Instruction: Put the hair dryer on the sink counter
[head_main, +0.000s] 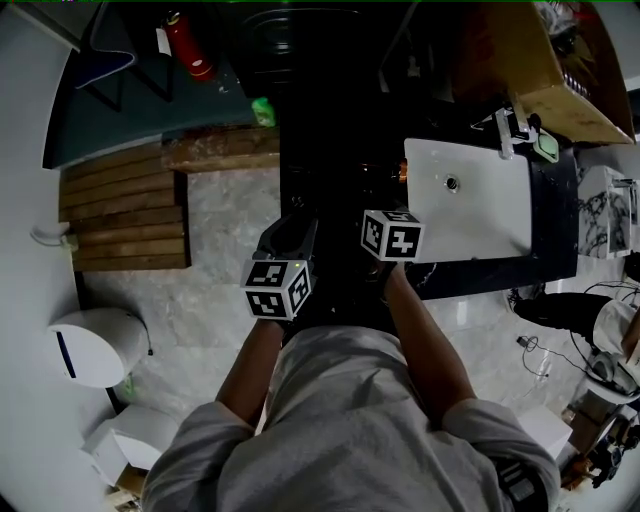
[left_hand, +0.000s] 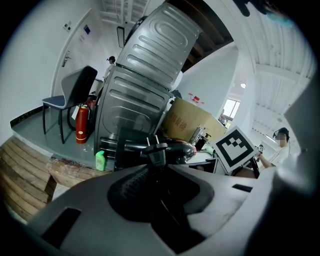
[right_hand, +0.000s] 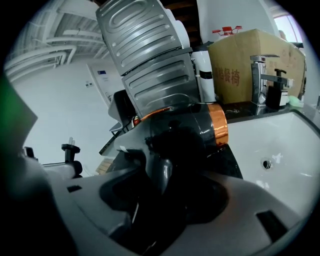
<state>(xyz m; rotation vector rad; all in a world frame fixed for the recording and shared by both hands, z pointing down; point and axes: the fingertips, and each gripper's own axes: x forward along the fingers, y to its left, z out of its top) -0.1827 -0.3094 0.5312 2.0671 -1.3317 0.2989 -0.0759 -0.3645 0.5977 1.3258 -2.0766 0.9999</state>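
Note:
The hair dryer (right_hand: 197, 125) is black with a copper ring (head_main: 403, 172) and sits at the left edge of the white sink (head_main: 470, 200), over the dark counter (right_hand: 235, 112). Its handle runs down between the jaws of my right gripper (right_hand: 165, 167), which stand wide around it with gaps at the sides. My left gripper (left_hand: 155, 172) is shut on the dryer's plug (left_hand: 155, 147), whose two prongs stick up past the fingertips. The plug (right_hand: 70, 149) also shows at the left of the right gripper view. In the head view both marker cubes (head_main: 275, 288) (head_main: 392, 234) sit close together.
A chrome faucet (right_hand: 265, 75) and a cardboard box (right_hand: 240, 55) stand behind the sink. A grey ribbed metal appliance (left_hand: 145, 75) rises behind the dryer. A red fire extinguisher (left_hand: 81, 122), green bottle (left_hand: 101, 160) and chair (left_hand: 70, 97) stand left. Wooden decking (head_main: 125, 215) and a toilet (head_main: 95, 345) are on the floor.

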